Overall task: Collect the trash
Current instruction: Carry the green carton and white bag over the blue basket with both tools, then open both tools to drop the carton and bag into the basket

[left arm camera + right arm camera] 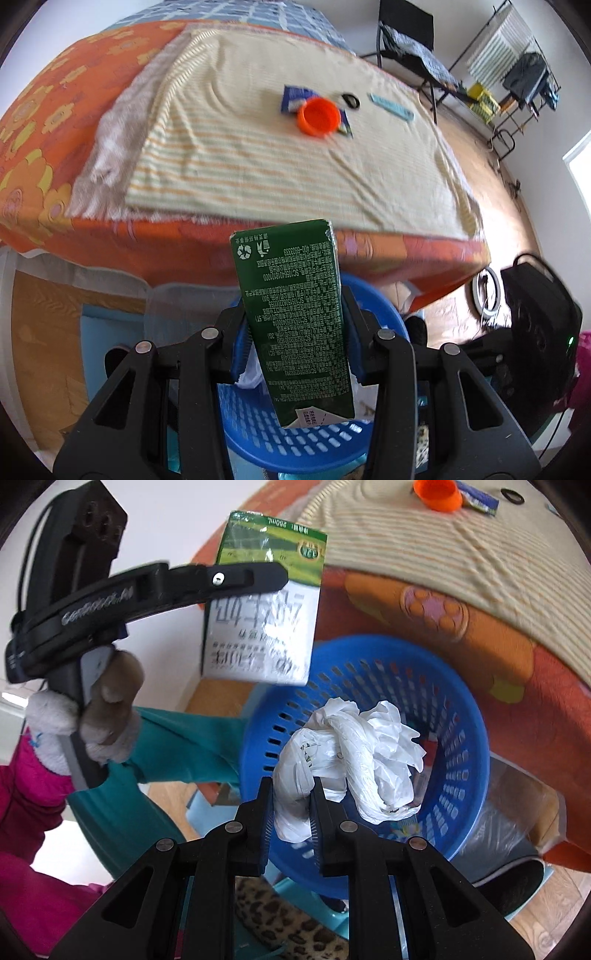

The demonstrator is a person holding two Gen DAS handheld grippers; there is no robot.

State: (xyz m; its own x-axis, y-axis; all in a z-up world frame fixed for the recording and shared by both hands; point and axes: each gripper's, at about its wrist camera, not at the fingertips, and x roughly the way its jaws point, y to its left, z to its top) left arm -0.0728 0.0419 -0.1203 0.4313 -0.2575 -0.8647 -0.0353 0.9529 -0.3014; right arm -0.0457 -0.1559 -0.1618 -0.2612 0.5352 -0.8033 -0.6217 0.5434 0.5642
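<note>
— So, what sort of surface and room are we looking at?

— A bed or table draped in an orange floral cloth (44, 122), with a cream striped cloth (258, 155) laid over it. Behind stand a black folding chair (404, 40), a wire rack (517, 74) against a white wall, and a wooden floor (476, 155) to the right.

— And what lies on the striped cloth?

— An orange cap (319, 116) resting on a blue wrapper (295, 98), a small black ring (351, 100) just beside them, and a pale blue strip (391, 107) further right.

— Where is the trash itself?

— The left gripper (295, 332) pinches a green carton (295, 314) between its blue pads, held upside down over a blue perforated basket (288, 443) that sits below the cloth's edge. The right gripper (291, 812) has its jaws pressed onto a crumpled white plastic bag (351, 757), which hangs above the same basket.

— Can the left tool be seen from the other side?

— Yes, the right wrist view shows it from the side, gripped by a hand in a grey glove (107, 720) with a pink sleeve (26, 812).

— Any writing you can read?

— The carton's green face carries dense inverted small print, a recycling symbol, "400-6603333" and several "SC1…" codes. Its other face is white with large blurred characters and a green field scene, with "250mL" near the edge. The lettering on the left tool's black arm is too blurred to read.
</note>
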